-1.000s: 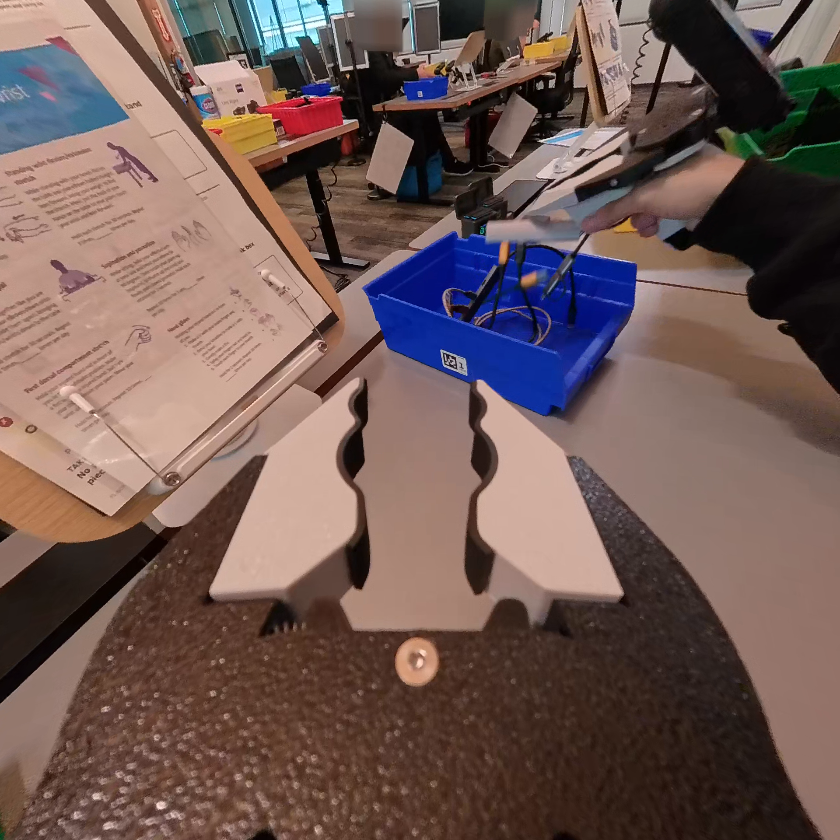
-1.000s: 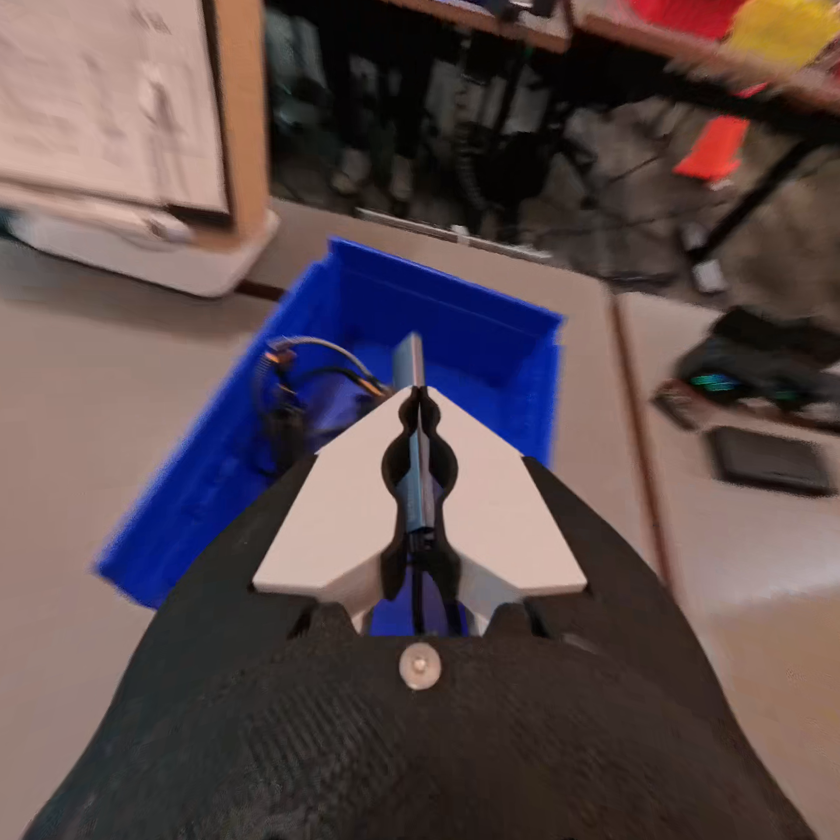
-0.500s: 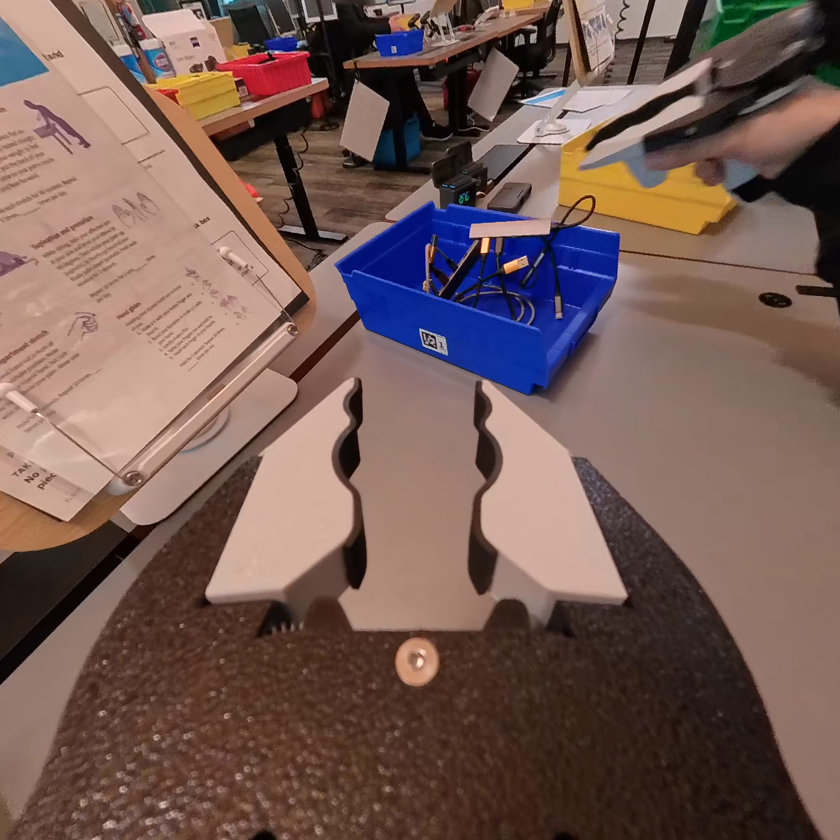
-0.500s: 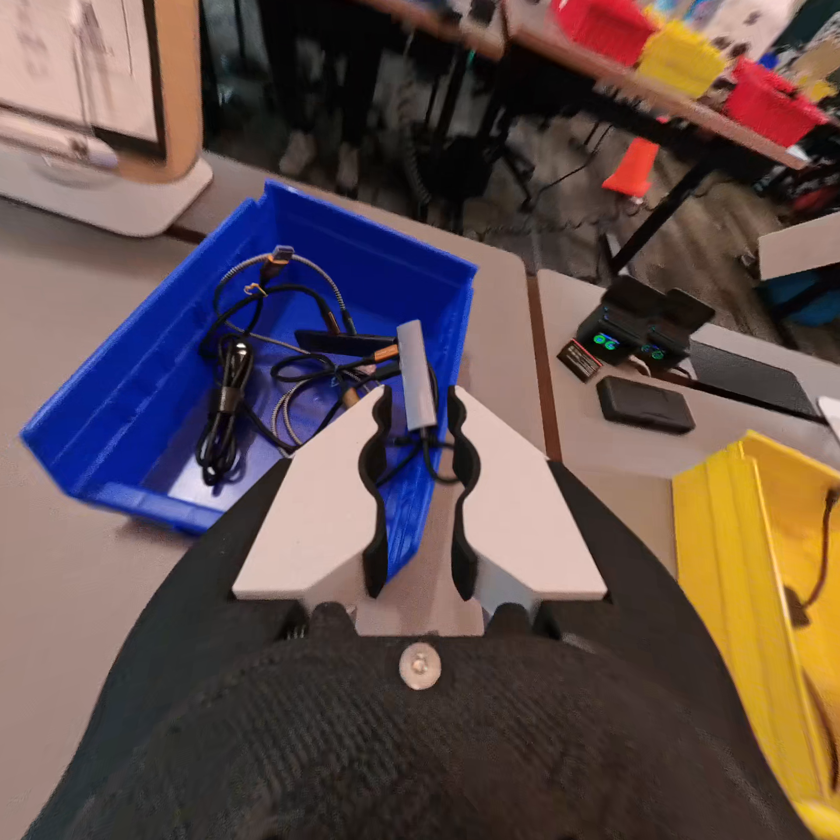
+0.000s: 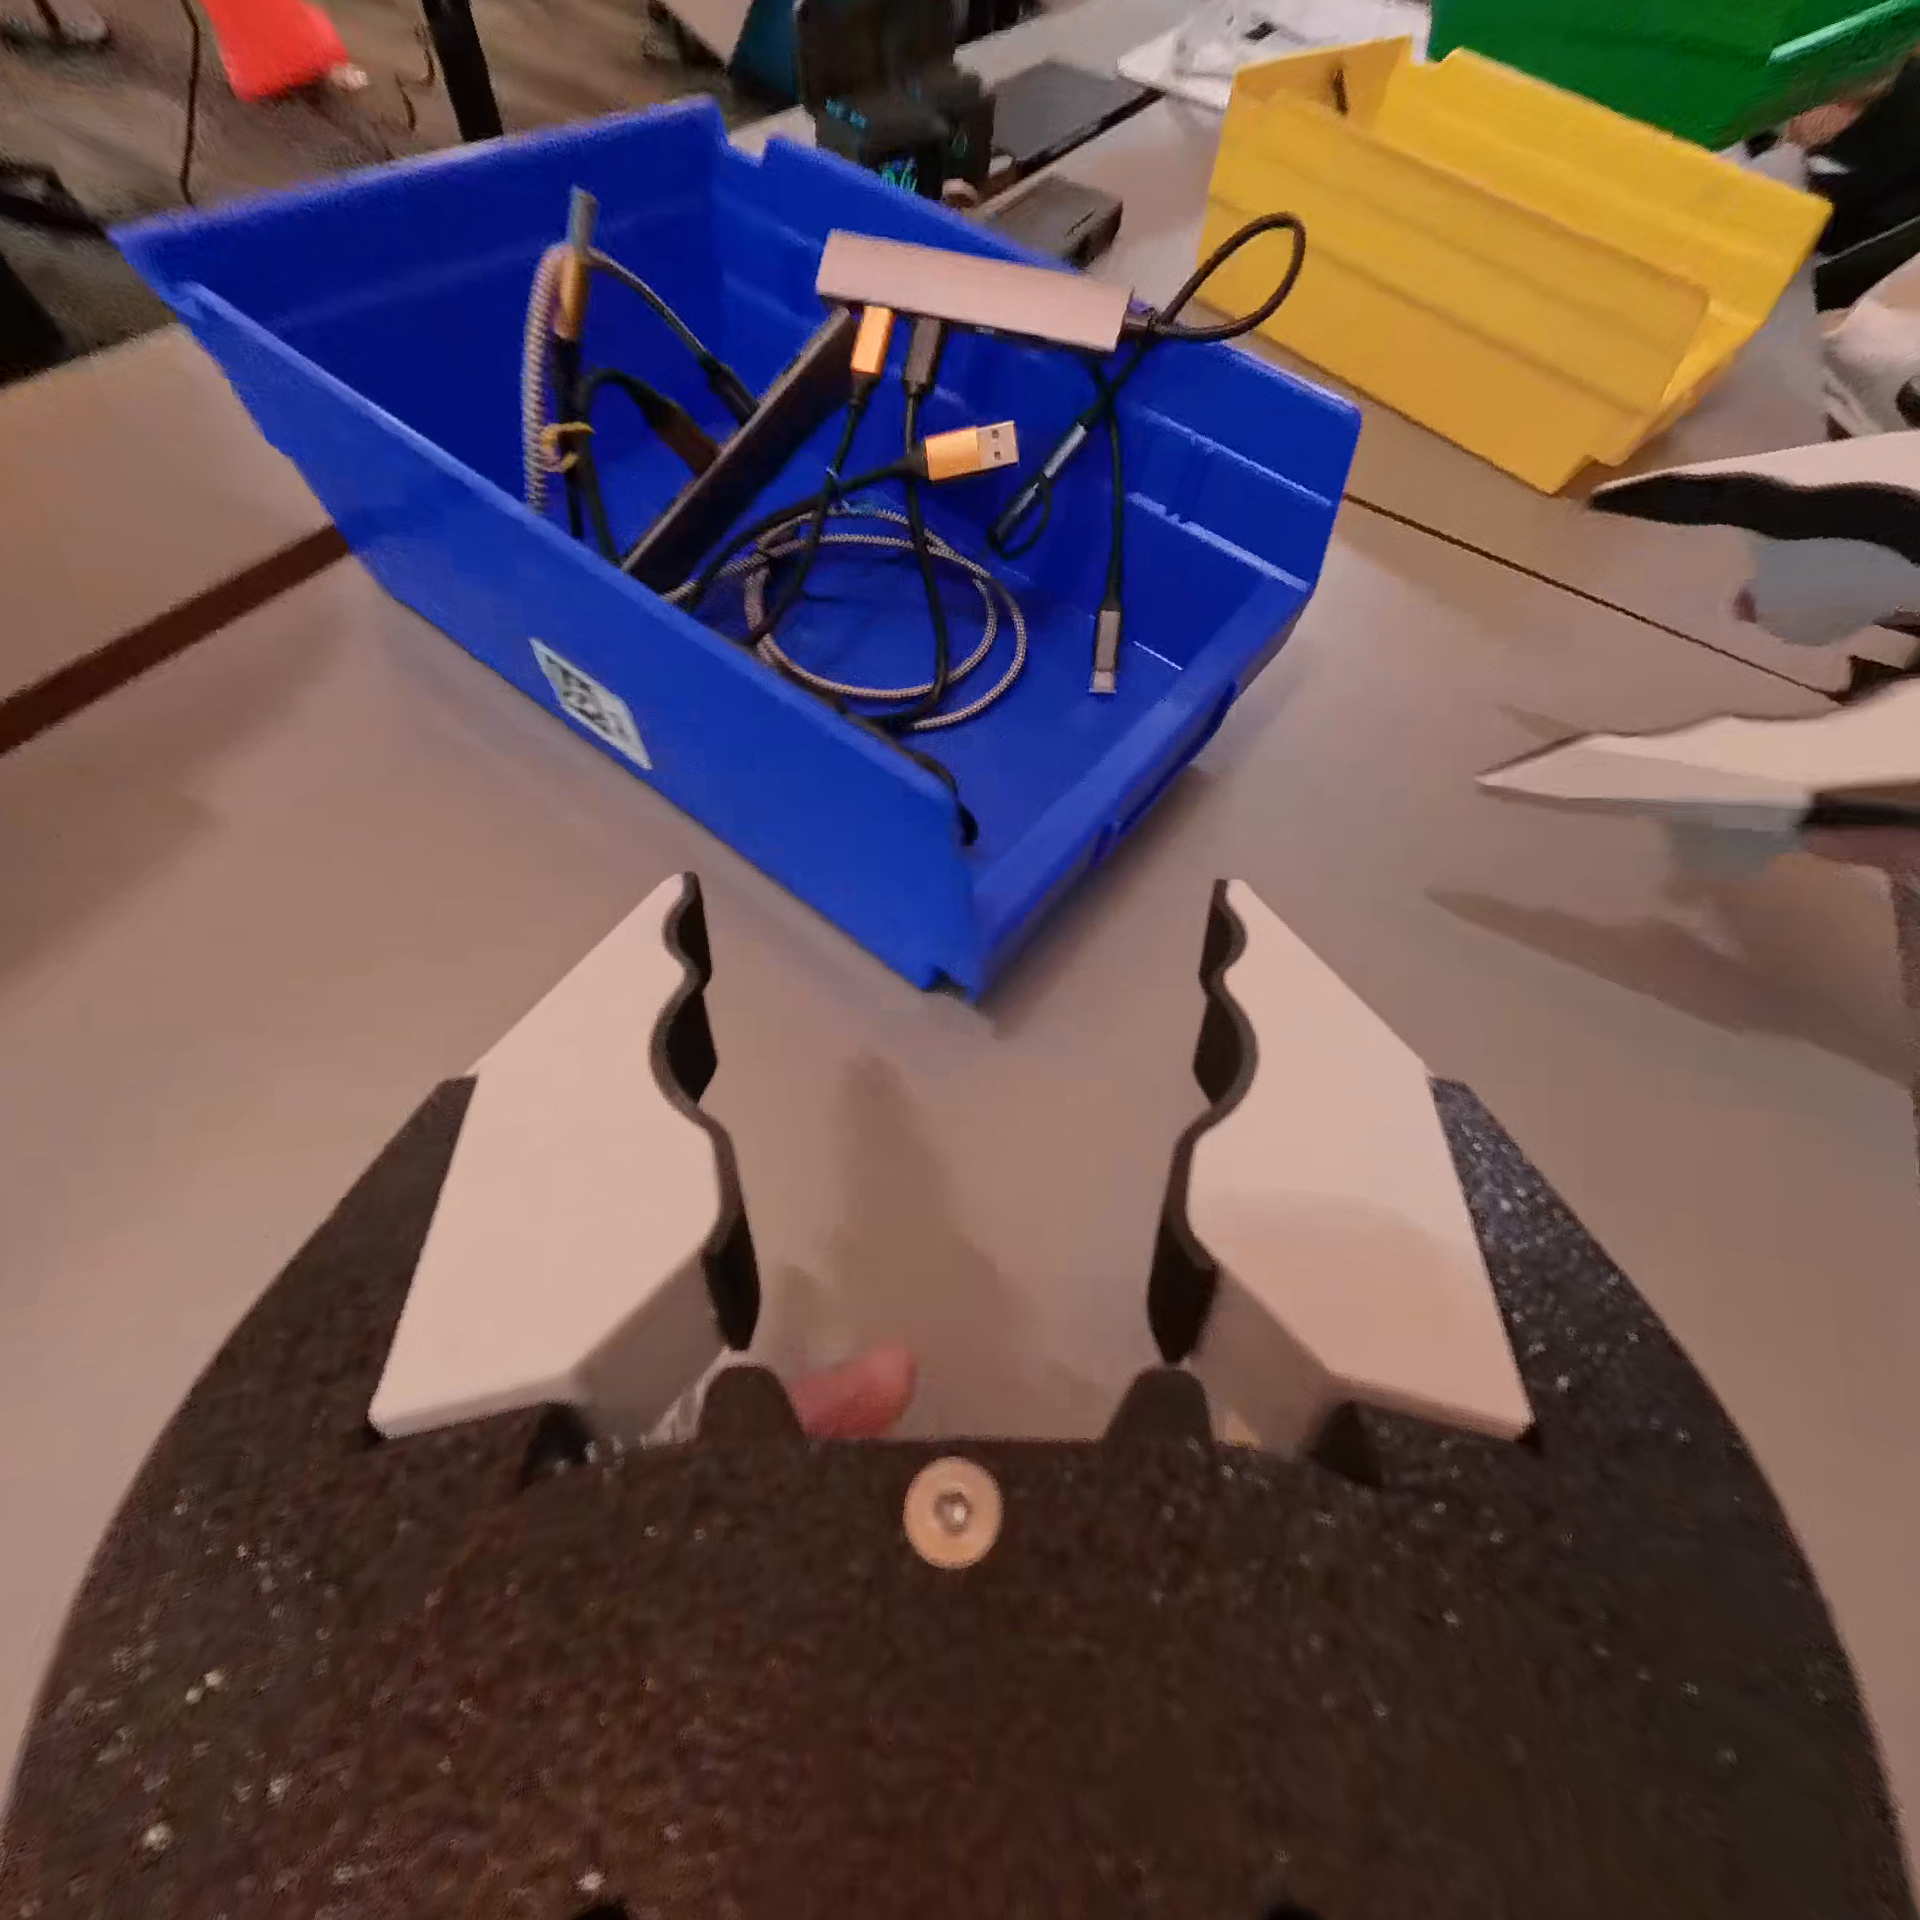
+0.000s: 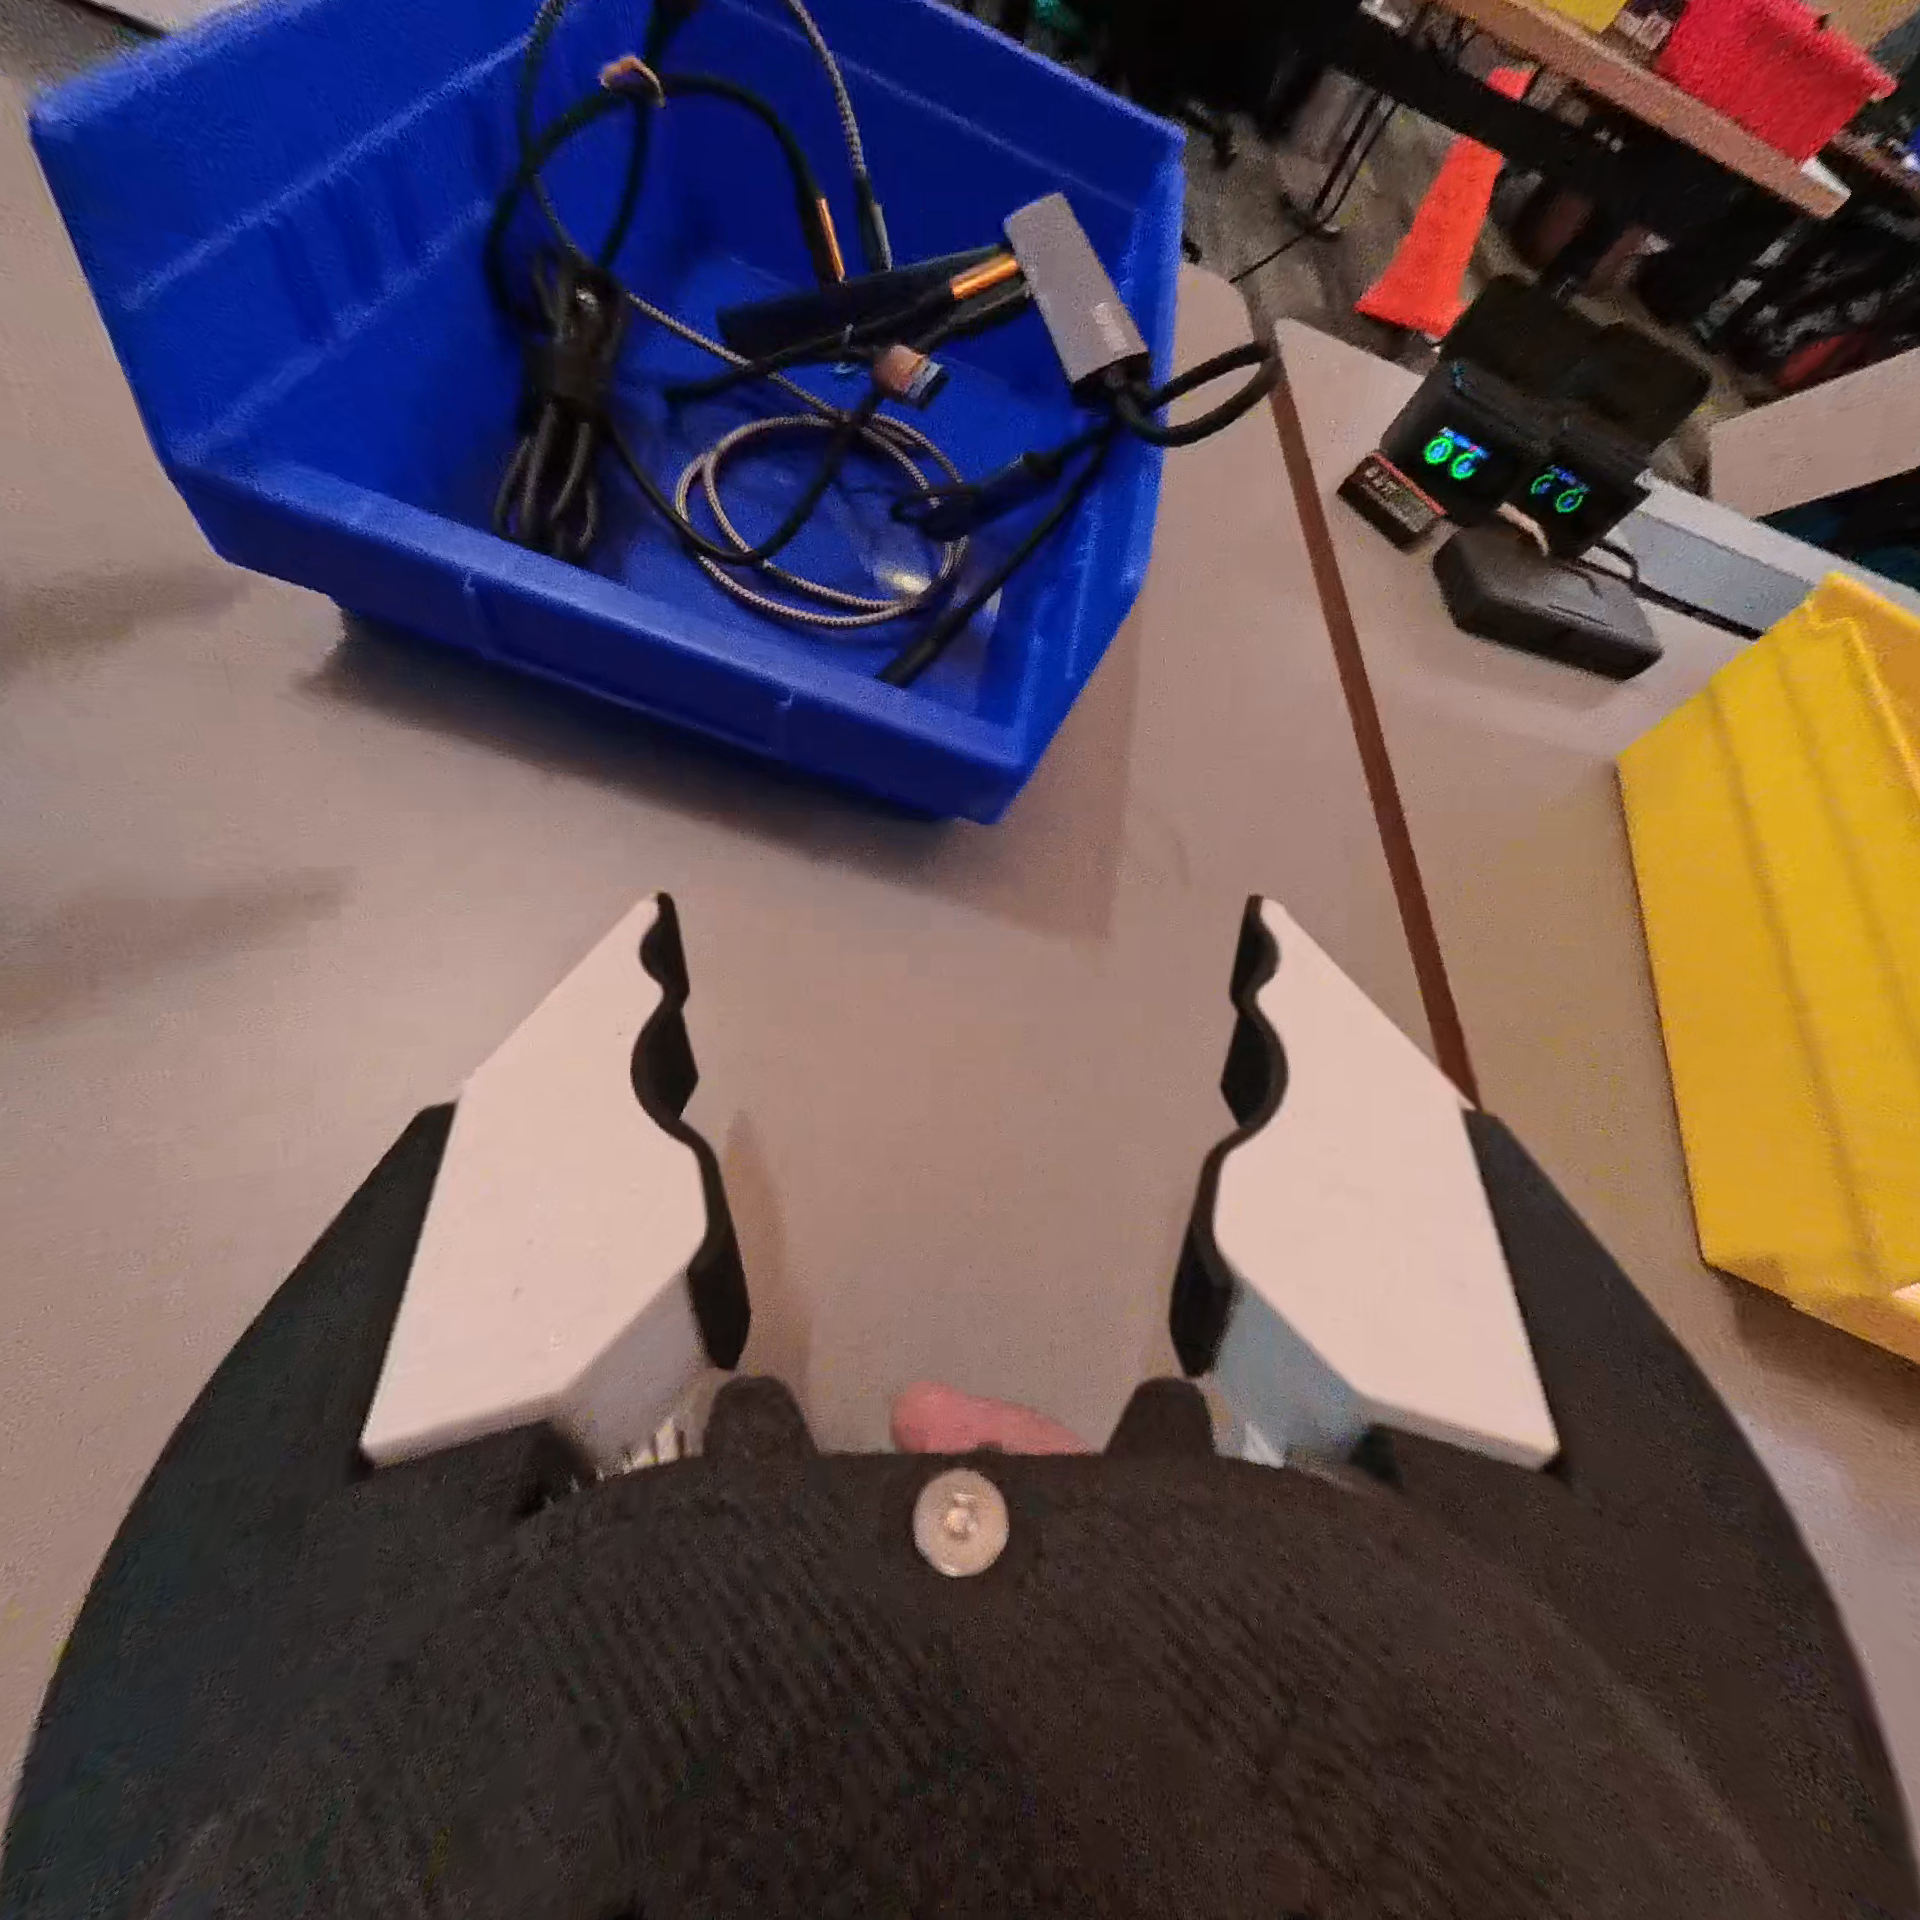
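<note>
Blue bin [image 5: 790, 748] of cables [image 6: 821, 520] near the table's [image 6: 312, 935] far edge, left gripper [image 5: 956, 904] spread wide and empty, right gripper [image 6: 961, 914] likewise, both hovering just short of it.

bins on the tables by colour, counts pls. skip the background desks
Blue bin: 1, with cables and a grey hub propped on its rim
Yellow bin: 1
Green bin: 1, partly cut off at the frame edge
Total: 3

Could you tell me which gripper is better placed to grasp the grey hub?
Probably the right gripper: both are open, but the grey hub rests on its side of the blue bin.
</note>
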